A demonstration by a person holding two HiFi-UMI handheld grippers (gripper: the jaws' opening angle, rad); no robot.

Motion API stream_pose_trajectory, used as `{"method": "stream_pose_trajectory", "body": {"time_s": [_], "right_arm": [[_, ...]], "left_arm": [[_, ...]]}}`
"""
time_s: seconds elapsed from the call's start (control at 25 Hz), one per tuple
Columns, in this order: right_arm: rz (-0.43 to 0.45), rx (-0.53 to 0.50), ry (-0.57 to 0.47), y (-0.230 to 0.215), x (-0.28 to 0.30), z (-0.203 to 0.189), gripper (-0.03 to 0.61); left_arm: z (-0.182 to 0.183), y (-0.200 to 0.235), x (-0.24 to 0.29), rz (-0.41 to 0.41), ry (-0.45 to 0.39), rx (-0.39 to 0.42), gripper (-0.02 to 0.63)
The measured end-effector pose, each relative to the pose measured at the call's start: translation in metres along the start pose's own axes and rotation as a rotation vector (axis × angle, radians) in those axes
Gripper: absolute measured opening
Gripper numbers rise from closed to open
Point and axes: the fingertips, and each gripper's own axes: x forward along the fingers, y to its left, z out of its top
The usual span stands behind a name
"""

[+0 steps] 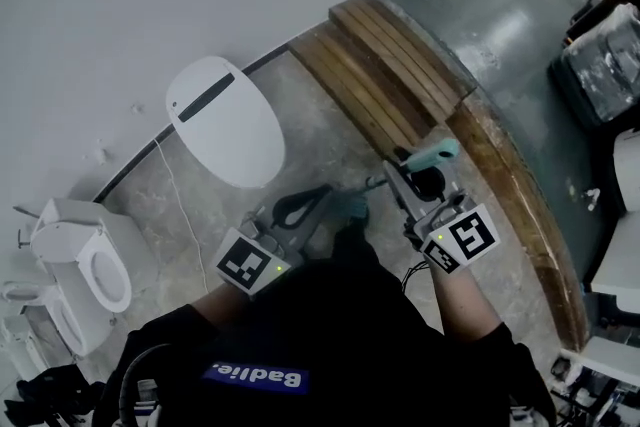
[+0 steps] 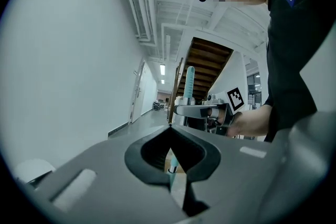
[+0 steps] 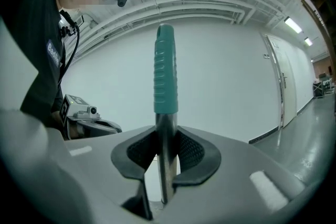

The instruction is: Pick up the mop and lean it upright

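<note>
The mop's teal grip [image 3: 165, 71] stands upright on a metal pole [image 3: 167, 165]. My right gripper [image 3: 167, 131] is shut on that pole just under the grip. In the head view the grip [image 1: 437, 155] pokes out past the right gripper [image 1: 408, 177], over the stone floor near the wooden steps. My left gripper [image 1: 345, 205] is level to its left with its tips touching, and nothing shows clamped between them. In the left gripper view the gripper [image 2: 169, 127] faces the upright grip [image 2: 189, 81], and a thin teal stretch of pole [image 2: 172, 168] shows through the hollow between its jaws. The mop head is hidden.
A white oval lid [image 1: 225, 120] lies on the floor by the white wall. White toilets [image 1: 90, 275] stand at the left. Wooden steps [image 1: 385, 70] and a curved wooden edge [image 1: 510, 175] border a green floor. Plastic-wrapped goods [image 1: 600, 65] sit at the right.
</note>
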Motion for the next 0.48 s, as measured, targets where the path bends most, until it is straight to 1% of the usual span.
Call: {"method": "stream_pose_trajectory", "body": {"time_s": [0.16,0.36,0.48], "right_arm": [[0.1,0.025,-0.007,-0.032,0.036,0.008,0.088],[0.284,0.022,0.016,-0.068,0.088,0.013,0.089],[0.362,0.023,0.036,-0.092,0.108,0.012,0.089]], "left_arm": [[0.009,0.037,0.03,0.089,0.003,0.008,0.02],[0.023,0.082,0.072,0.236,-0.011,0.0,0.02],[0.028,0.102,0.098,0.316,-0.018,-0.005,0.02]]}}
